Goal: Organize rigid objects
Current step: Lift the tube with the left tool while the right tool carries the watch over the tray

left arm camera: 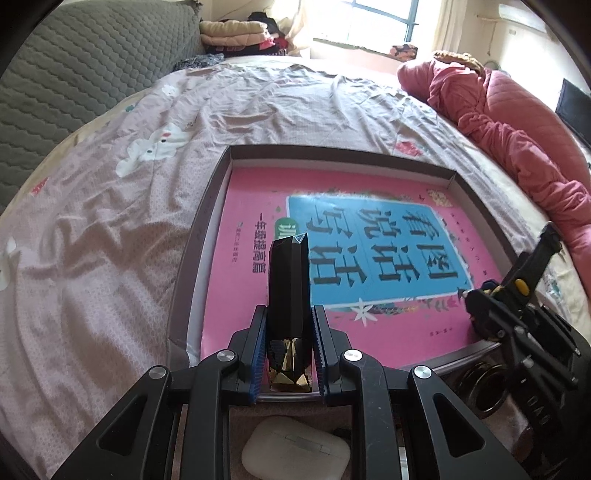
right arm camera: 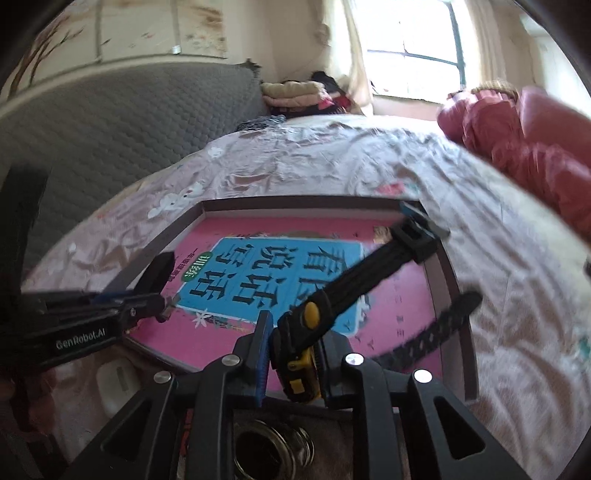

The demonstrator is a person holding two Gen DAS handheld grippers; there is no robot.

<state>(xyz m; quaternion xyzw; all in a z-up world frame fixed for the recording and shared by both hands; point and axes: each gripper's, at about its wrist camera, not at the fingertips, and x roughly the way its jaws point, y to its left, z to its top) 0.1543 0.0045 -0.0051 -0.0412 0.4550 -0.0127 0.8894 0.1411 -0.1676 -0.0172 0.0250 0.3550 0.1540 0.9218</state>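
Room: bedroom, window [left arm camera: 373, 22] at twelve o'clock.
Bed [left arm camera: 110, 221]: wrinkled pink sheet, red quilt [left arm camera: 517, 140] at two o'clock.
Shallow box [left arm camera: 207, 218]: on the bed, pink book [left arm camera: 243, 295] flat inside.
Right tool [right arm camera: 293, 354]: clamped on a black-and-yellow watch [right arm camera: 306, 332], strap pointing to one o'clock over the box.
Left tool [left arm camera: 290, 354]: gripping a black faceted tube [left arm camera: 288, 288], long axis toward twelve, above the box's near edge.
Both loads hang over the box; lowering appears next.
White earbud case [left arm camera: 295, 454]: six o'clock.
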